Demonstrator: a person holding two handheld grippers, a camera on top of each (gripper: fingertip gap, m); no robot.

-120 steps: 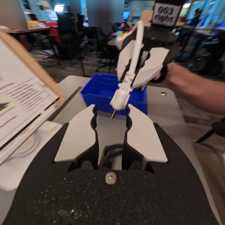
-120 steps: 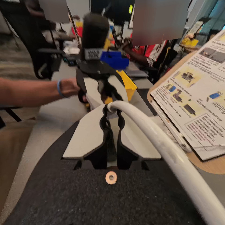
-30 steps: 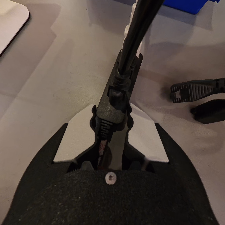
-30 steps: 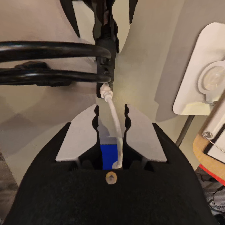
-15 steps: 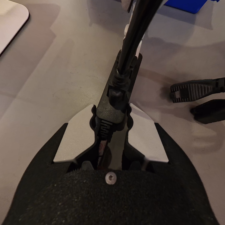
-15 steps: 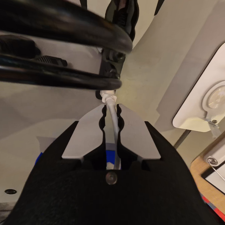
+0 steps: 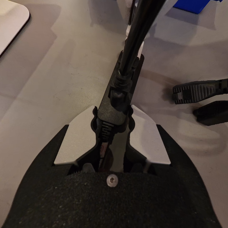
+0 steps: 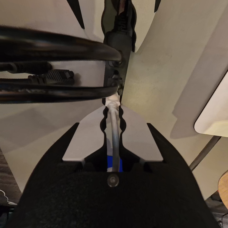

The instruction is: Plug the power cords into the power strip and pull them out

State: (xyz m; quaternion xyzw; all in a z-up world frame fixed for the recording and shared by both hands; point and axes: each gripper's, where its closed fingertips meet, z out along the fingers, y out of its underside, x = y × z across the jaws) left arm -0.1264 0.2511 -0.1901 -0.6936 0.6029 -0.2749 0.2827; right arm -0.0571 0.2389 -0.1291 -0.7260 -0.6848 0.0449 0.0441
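A black power strip (image 7: 108,108) lies on the pale table. My left gripper (image 7: 112,109) is shut on its near end. Two black cords (image 7: 133,49) are plugged into it and rise away. A white plug (image 8: 112,99) sits in the strip's far end (image 8: 116,40). My right gripper (image 8: 112,108) is shut on the white cord (image 8: 115,135) just behind that plug. The two black cords (image 8: 61,46) bend off to the left in the right wrist view. The left gripper's fingers (image 8: 139,30) show at the top there.
Two loose black plugs (image 7: 192,91) (image 7: 214,113) lie right of the strip, one also in the right wrist view (image 8: 59,76). A white board (image 7: 11,24) sits at the far left, a blue object (image 7: 192,6) at the back. The table edge (image 8: 203,154) is near.
My right gripper has moved forward along the white cord up to its plug and its jaws have narrowed onto the cord. My left gripper and the strip have not moved.
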